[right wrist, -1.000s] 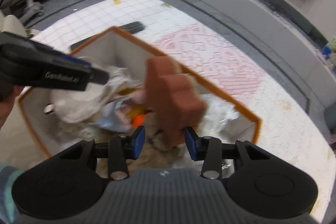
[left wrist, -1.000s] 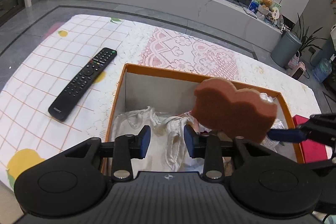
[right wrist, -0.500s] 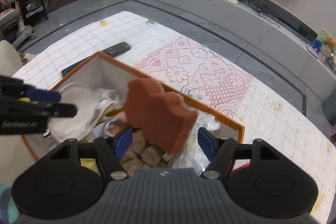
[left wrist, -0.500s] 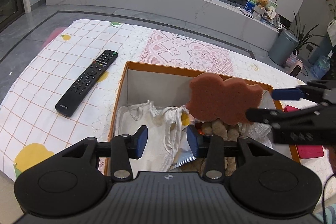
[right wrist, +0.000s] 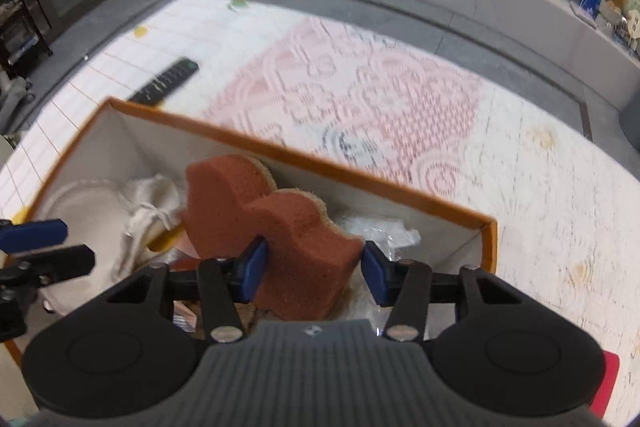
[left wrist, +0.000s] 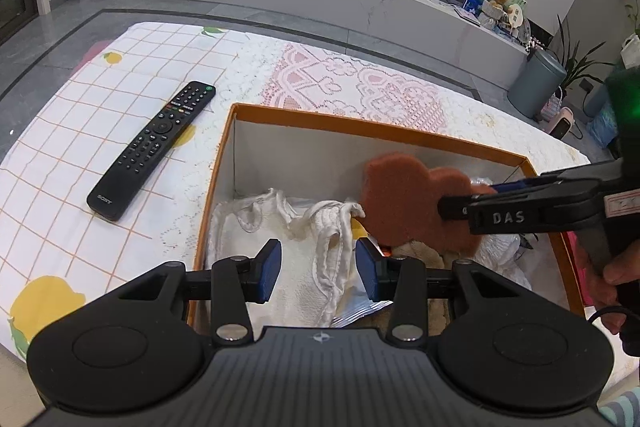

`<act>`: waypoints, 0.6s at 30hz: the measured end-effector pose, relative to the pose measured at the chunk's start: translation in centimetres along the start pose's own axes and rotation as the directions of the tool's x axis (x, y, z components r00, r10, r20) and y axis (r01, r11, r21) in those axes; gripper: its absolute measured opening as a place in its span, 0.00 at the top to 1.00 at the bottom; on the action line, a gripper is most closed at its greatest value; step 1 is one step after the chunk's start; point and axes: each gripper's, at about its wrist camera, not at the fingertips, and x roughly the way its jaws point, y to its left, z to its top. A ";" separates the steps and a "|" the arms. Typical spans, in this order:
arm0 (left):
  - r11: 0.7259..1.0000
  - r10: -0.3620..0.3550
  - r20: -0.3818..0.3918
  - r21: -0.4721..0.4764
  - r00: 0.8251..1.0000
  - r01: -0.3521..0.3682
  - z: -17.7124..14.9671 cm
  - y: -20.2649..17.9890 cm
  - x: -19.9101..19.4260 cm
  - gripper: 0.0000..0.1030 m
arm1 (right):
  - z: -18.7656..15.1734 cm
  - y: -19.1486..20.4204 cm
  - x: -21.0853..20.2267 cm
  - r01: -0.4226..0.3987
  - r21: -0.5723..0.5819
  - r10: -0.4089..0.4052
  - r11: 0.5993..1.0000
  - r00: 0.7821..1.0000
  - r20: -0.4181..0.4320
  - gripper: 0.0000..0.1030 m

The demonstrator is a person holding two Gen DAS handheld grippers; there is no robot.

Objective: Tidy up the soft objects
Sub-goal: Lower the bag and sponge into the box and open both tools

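Right gripper (right wrist: 310, 269) jaws just closed on the brown sponge (right wrist: 276, 227); sponge upright over the orange box (right wrist: 400, 189), near its far-right corner. Left gripper (left wrist: 318, 269) half-open, empty, over white cloth (left wrist: 296, 267).

A table (left wrist: 100, 75) covered in a white cloth with orange grid lines, lemon prints and a pink lace panel carries the things. On it lie a black remote (left wrist: 154, 147) and, just beside it, an orange-rimmed box (left wrist: 360, 125).
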 end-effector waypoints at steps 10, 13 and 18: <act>0.999 0.000 0.022 0.037 1.000 -0.001 -0.4 -1.8 -1.7 0.54 | -0.9 0.1 -1.4 -0.013 -0.032 0.014 0.999 0.999 0.045 0.42; 0.998 0.012 0.055 0.054 0.998 -0.015 -0.4 -2.5 -3.4 0.54 | -1.0 0.7 -3.8 -0.013 -0.050 0.018 0.999 0.995 0.097 0.31; 0.997 0.023 0.136 0.074 0.990 -0.033 -0.8 -3.7 -7.3 0.54 | -2.2 1.6 -8.8 -0.026 -0.058 0.035 0.998 0.985 0.171 0.28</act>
